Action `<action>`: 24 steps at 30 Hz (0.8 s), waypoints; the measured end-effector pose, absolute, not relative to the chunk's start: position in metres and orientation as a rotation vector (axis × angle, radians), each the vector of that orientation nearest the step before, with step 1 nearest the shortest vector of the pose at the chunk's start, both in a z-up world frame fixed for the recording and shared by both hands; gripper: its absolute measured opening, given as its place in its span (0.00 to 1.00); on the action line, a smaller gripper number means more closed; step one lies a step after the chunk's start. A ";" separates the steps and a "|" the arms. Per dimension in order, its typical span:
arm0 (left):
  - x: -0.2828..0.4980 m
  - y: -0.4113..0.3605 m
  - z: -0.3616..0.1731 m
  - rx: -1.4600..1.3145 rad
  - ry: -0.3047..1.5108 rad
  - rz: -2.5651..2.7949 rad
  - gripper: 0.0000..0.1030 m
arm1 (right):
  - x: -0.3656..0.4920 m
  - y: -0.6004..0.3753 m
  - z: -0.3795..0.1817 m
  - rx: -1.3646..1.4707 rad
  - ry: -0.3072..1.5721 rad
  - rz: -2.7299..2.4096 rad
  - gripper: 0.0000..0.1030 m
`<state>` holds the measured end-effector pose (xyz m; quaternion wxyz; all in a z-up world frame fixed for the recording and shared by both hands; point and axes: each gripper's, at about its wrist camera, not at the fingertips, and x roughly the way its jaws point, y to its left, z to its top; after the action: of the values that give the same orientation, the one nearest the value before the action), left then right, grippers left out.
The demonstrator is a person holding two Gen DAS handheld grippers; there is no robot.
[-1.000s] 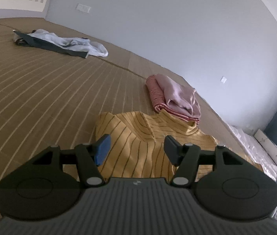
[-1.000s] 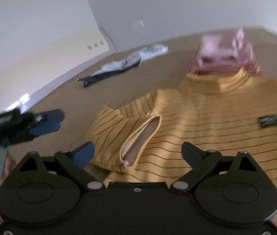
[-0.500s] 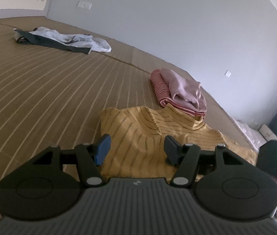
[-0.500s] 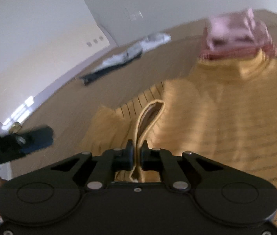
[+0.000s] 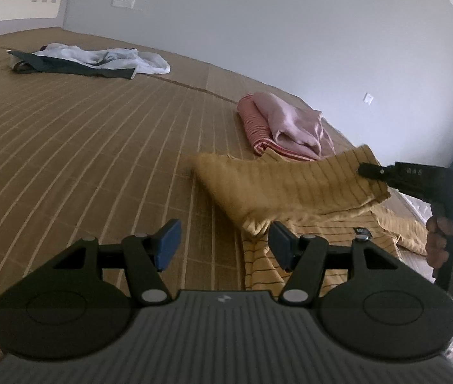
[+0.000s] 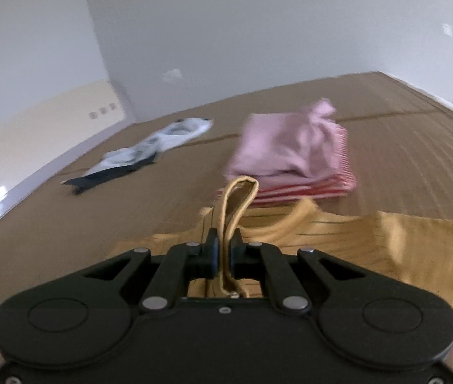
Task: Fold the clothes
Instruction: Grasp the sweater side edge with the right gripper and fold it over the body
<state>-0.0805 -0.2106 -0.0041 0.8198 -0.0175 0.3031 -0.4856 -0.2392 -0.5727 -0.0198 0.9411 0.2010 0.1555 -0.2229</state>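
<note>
Right wrist view: right gripper [image 6: 223, 256] clamped on yellow striped sweater [image 5: 290, 188] sleeve cuff, lifted over floor mat [image 5: 98, 160] | left gripper [image 5: 223, 246] apart (idle) | step: folding sleeve inward | next: lay across body, release.

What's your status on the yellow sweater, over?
Right gripper shut on sleeve cuff, lifted across yellow sweater. Left gripper open, empty. Nothing in the way.
</note>
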 end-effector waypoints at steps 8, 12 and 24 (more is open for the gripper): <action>-0.084 -0.218 -0.009 0.003 0.659 -1.045 0.65 | -0.265 -0.605 -0.031 0.423 0.315 -0.562 0.08; -0.085 -0.221 -0.011 0.025 0.663 -1.050 0.66 | -0.269 -0.622 -0.034 0.438 0.324 -0.606 0.08; -0.089 -0.227 -0.014 0.064 0.661 -1.067 0.73 | -0.265 -0.635 -0.063 0.386 0.442 -0.700 0.41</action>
<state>-0.0893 -0.2273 -0.0135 0.8089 0.0300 0.3093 -0.4992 -0.2654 -0.6351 -0.0631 0.8976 0.1862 0.2133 -0.3379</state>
